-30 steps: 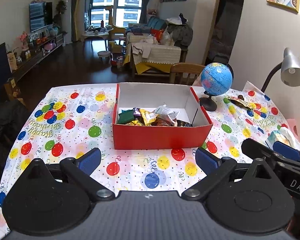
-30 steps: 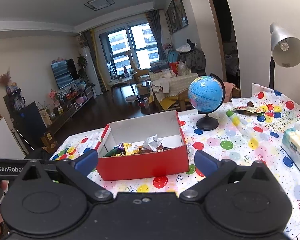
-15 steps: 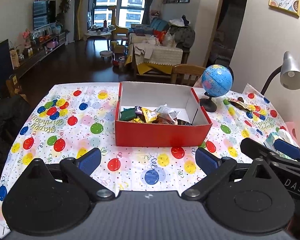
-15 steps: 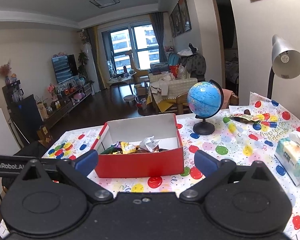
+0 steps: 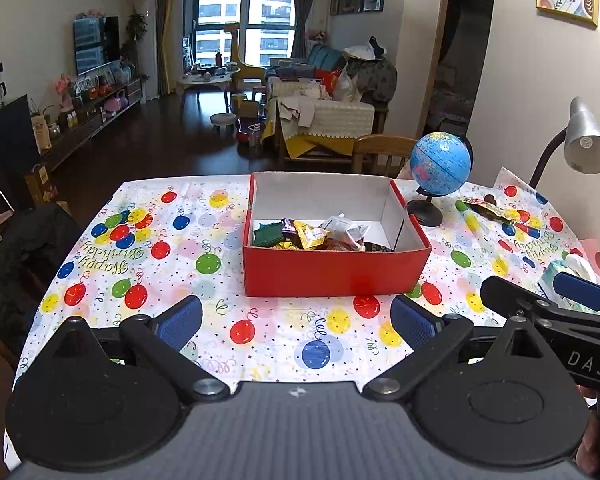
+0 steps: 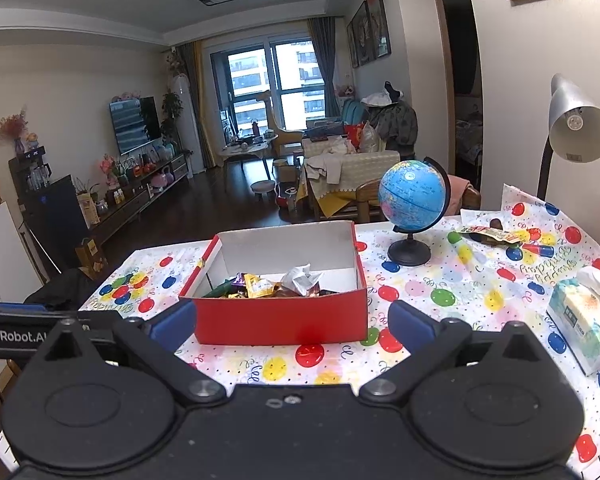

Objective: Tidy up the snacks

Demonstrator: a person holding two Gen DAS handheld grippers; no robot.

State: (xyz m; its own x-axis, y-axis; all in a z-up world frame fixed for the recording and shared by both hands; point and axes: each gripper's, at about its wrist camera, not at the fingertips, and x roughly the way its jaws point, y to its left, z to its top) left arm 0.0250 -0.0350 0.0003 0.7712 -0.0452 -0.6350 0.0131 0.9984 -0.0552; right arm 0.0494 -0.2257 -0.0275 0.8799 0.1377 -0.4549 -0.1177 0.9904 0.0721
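Observation:
A red box [image 5: 334, 268] with white inner walls stands on the balloon-print tablecloth [image 5: 148, 256]; it also shows in the right wrist view [image 6: 280, 322]. Several wrapped snacks [image 5: 316, 234] lie piled along its near side, seen too in the right wrist view [image 6: 276, 286]. A loose snack wrapper [image 5: 488, 210] lies at the far right by the lamp, also in the right wrist view [image 6: 490, 235]. My left gripper [image 5: 296, 322] is open and empty, held back from the box. My right gripper [image 6: 292, 320] is open and empty, in front of the box.
A blue globe [image 5: 440, 164] on a black stand sits right of the box. A grey desk lamp [image 5: 588, 140] stands at the far right. A tissue pack [image 6: 584, 316] lies near the right edge. A dark jacket [image 5: 24, 248] hangs at the table's left.
Both grippers have drawn back and risen a little, so the box looks smaller and farther. Both stay open and empty.

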